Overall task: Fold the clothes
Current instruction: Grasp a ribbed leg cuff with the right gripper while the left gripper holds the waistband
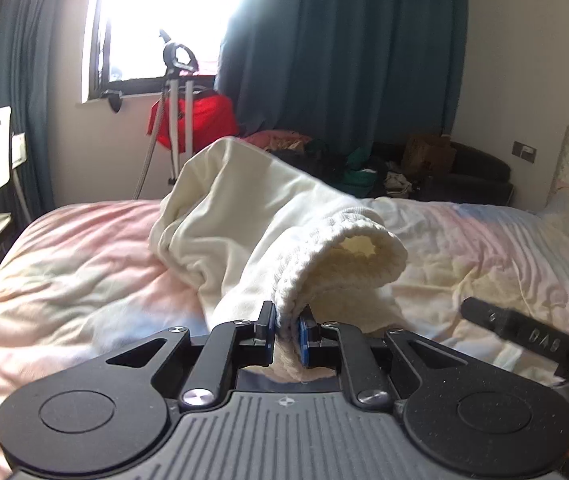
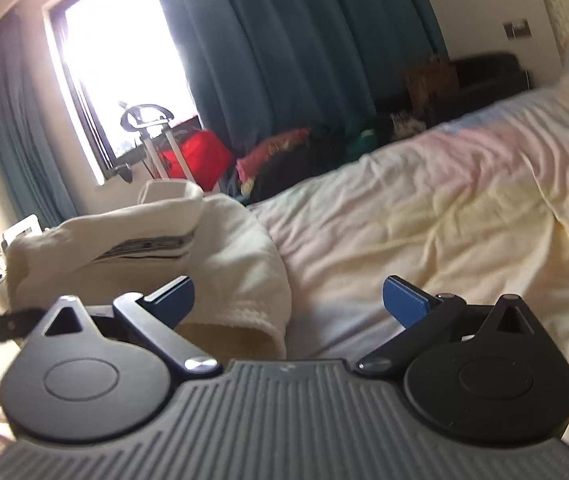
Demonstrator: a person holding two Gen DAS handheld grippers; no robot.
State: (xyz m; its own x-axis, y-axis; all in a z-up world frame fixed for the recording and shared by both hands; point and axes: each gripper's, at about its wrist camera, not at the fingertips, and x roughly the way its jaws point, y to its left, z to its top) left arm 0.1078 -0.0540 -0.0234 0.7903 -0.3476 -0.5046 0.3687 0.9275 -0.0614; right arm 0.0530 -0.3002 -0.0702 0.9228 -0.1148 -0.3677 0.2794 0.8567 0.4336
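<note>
My left gripper (image 1: pixel 287 330) clenched on ribbed cuff of cream knit sweatshirt (image 1: pixel 252 216); garment lifted, draping down onto rumpled pastel pink-and-yellow quilt (image 1: pixel 64 264) on bed. My right gripper (image 2: pixel 289 300) released, blue-padded fingers (image 2: pixel 404 300) spread wide, hovering just beside sweatshirt's folded bulk (image 2: pixel 220 248), not touching. Dark printed stripes (image 2: pixel 144 246) visible on fabric.

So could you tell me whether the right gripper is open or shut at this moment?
Open. The right gripper has its blue pads spread wide apart with nothing between them; the cream garment lies beside its left finger.
</note>
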